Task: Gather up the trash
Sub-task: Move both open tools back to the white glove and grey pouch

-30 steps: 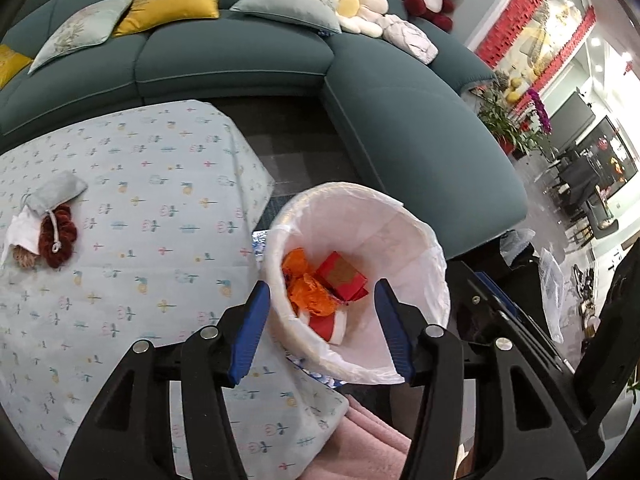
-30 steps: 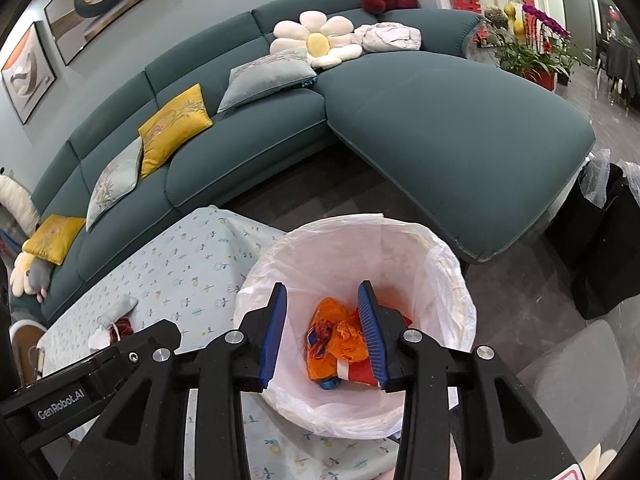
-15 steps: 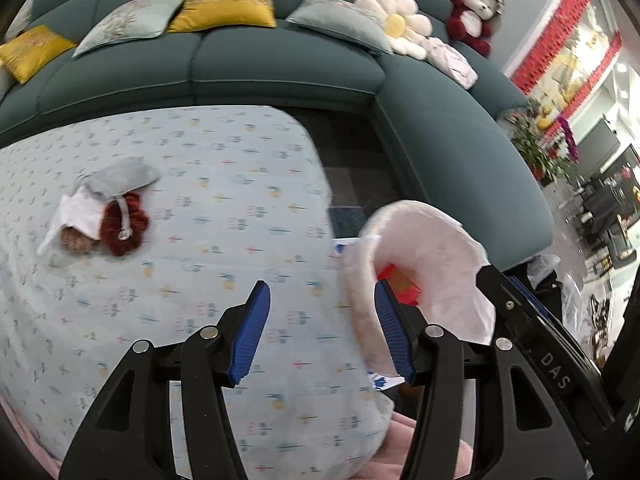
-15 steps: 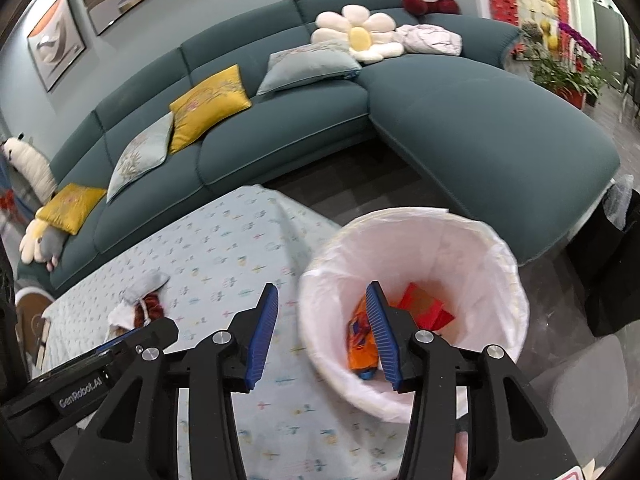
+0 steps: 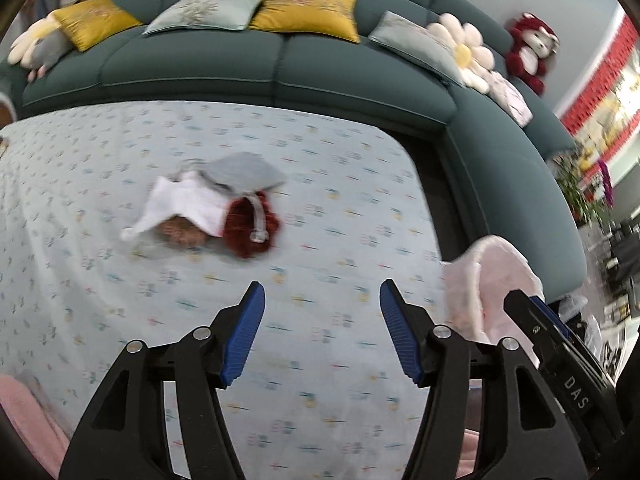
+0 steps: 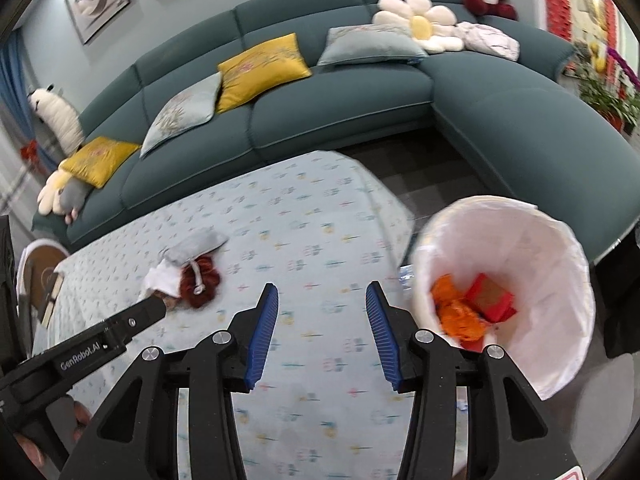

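A small heap of trash lies on the patterned tablecloth: a white crumpled tissue, a grey pouch, a dark red fuzzy lump and a brown piece. The same heap shows left of centre in the right wrist view. My left gripper hovers over the cloth below the heap, its jaws opening with nothing between them. My right gripper is open and empty above the cloth. A white-lined bin beside the table's right end holds orange and red wrappers. The bin's rim appears at the right of the left view.
A teal corner sofa with yellow and grey cushions, a flower pillow and plush toys wraps around behind the table. Dark floor lies between table and sofa. The left gripper's black body reaches in from the lower left of the right wrist view.
Both grippers swung left from above the bin to over the tablecloth. The bin slid to the right edge of each view, and the trash heap came toward the centre. Both jaws stand slightly wider.
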Motion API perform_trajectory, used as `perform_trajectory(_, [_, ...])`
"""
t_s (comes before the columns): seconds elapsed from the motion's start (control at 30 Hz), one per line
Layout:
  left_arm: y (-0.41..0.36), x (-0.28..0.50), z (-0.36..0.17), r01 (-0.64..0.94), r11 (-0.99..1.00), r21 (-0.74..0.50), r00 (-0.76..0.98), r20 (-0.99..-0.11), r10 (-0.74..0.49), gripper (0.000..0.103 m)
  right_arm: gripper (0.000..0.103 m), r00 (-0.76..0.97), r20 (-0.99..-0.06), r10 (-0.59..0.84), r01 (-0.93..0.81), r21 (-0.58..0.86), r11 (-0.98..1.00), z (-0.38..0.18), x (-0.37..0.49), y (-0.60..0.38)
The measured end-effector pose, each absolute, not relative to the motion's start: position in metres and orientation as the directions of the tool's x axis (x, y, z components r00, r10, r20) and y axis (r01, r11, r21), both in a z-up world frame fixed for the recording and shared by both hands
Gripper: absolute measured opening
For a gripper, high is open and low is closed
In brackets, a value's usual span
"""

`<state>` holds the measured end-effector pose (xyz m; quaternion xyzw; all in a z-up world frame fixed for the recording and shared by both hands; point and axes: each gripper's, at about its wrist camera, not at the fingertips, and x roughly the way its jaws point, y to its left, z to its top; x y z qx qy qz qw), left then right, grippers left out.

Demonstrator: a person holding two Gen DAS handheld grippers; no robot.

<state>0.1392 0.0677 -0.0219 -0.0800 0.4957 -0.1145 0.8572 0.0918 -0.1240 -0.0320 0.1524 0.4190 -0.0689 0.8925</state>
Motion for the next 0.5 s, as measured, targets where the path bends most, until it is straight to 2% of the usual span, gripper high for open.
perform_trajectory(0.17, [0.111, 0.149, -0.029, 0.049, 0.969, -0.243, 0.490, -0.839, -0.236, 0.063, 0.045, 0.622, -0.782, 0.042, 0.203, 0.213, 0.956, -0.040, 0.109, -0.088])
perform_trajectory(0.5, [0.177, 0.178, -0.053, -0.052, 0.971, -0.231, 0.470, -0.864, -0.181, 0.064, 0.045, 0.568, -0.816, 0.107, 0.125, 0.214, 0.969, -0.066, 0.152, -0.026])
